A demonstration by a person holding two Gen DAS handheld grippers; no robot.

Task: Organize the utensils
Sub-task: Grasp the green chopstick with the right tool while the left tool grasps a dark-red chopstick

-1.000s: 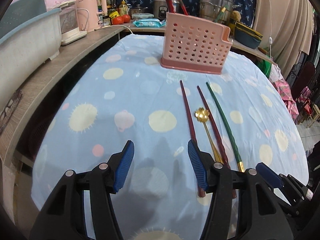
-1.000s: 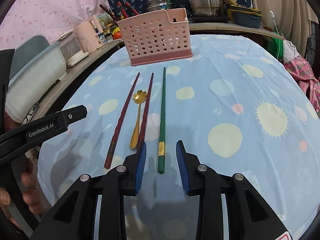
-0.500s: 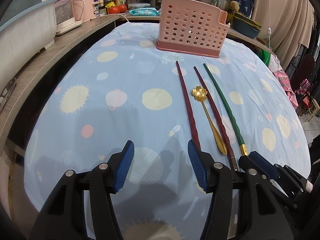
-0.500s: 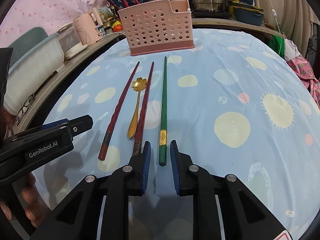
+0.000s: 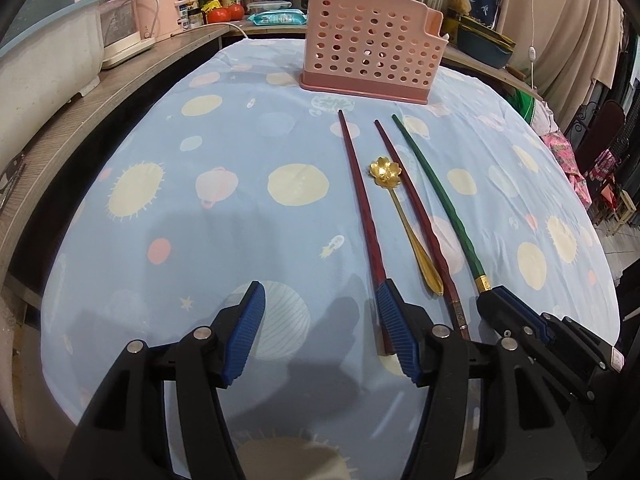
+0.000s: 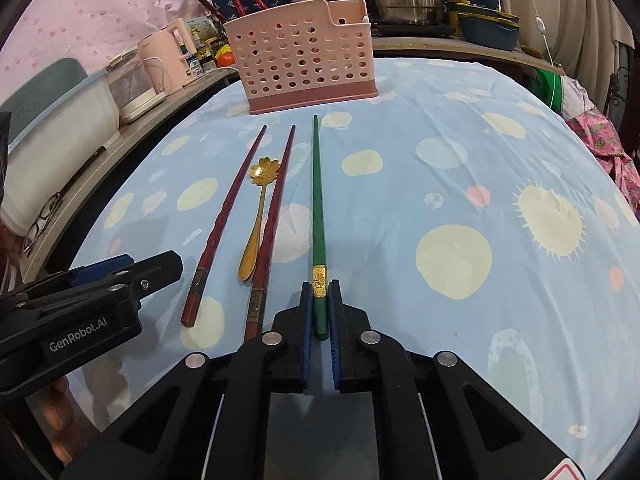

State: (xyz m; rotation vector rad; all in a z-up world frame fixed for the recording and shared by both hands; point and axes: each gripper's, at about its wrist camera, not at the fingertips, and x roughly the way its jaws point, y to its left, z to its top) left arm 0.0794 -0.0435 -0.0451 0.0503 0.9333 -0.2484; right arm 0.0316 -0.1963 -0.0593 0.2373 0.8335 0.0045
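1. Right wrist view: the right gripper point(image 6: 320, 286) has just been closing, and its blue pads now clamp the thick near end of the green chopstick point(image 6: 318, 216), just behind its gold band.
2. That chopstick lies flat on the blue spotted tablecloth point(image 6: 452, 184), its thin tip pointing toward the far edge of the table.
3. Left of it, side by side and roughly parallel, lie two dark red chopsticks, one point(image 6: 272, 224) nearer the green one and one point(image 6: 224, 224) further left.
4. A gold spoon point(image 6: 256, 216) with a flower-shaped bowl rests between the two red chopsticks, bowl toward the far edge.
5. A pink perforated utensil holder point(image 6: 304, 68) stands upright near the far edge of the table, just beyond the chopstick tips.
6. Left wrist view: the left gripper point(image 5: 320, 300) hovers over the near edge with its jaws apart and nothing between them; they have just opened a little further.
7. Its right finger point(image 5: 394, 320) sits over the near end of the leftmost red chopstick; whether it touches cannot be told.
8. From the right wrist view, the left gripper appears at the left edge, with a hand point(image 6: 56, 420) partly visible beneath it.
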